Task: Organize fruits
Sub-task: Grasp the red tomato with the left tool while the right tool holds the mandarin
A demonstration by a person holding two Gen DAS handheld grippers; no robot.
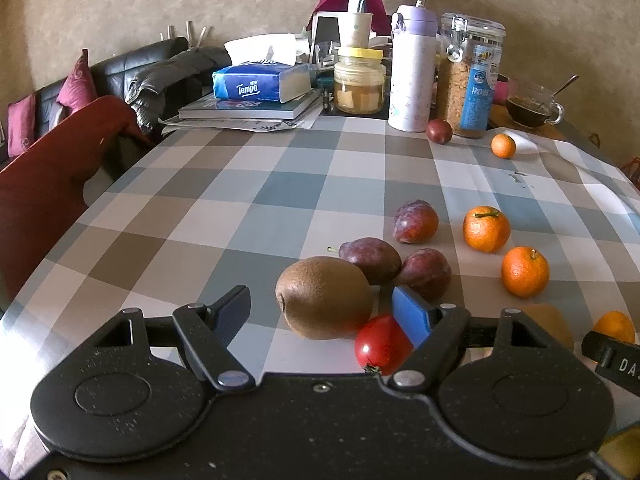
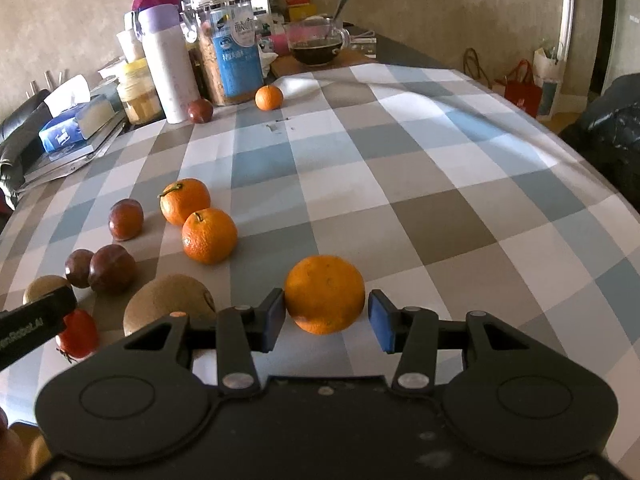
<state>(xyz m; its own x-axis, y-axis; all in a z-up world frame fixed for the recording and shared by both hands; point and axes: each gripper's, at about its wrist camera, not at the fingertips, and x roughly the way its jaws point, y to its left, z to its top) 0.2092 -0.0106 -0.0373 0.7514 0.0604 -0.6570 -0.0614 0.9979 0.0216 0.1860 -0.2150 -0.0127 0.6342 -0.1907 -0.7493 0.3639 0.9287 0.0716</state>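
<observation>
In the left wrist view my left gripper (image 1: 322, 312) is open, its jaws on either side of a brown kiwi (image 1: 325, 297) and a red tomato (image 1: 382, 345) on the checked tablecloth. Three purple plums (image 1: 372, 259) lie just beyond, two oranges (image 1: 486, 228) to the right. In the right wrist view my right gripper (image 2: 326, 318) is open around an orange (image 2: 325, 294) that rests on the cloth; the left pad touches it, the right pad stands slightly off. Two more oranges (image 2: 209, 234), plums (image 2: 111, 268) and a second kiwi (image 2: 170, 300) lie to its left.
At the table's far end stand a white bottle (image 1: 412, 68), a cereal jar (image 1: 470, 76), a yellow-lidded jar (image 1: 359, 80), a tissue pack on books (image 1: 260, 82) and a glass cup (image 1: 532, 106). A small orange (image 1: 503, 146) and a plum (image 1: 439, 131) lie by the jar.
</observation>
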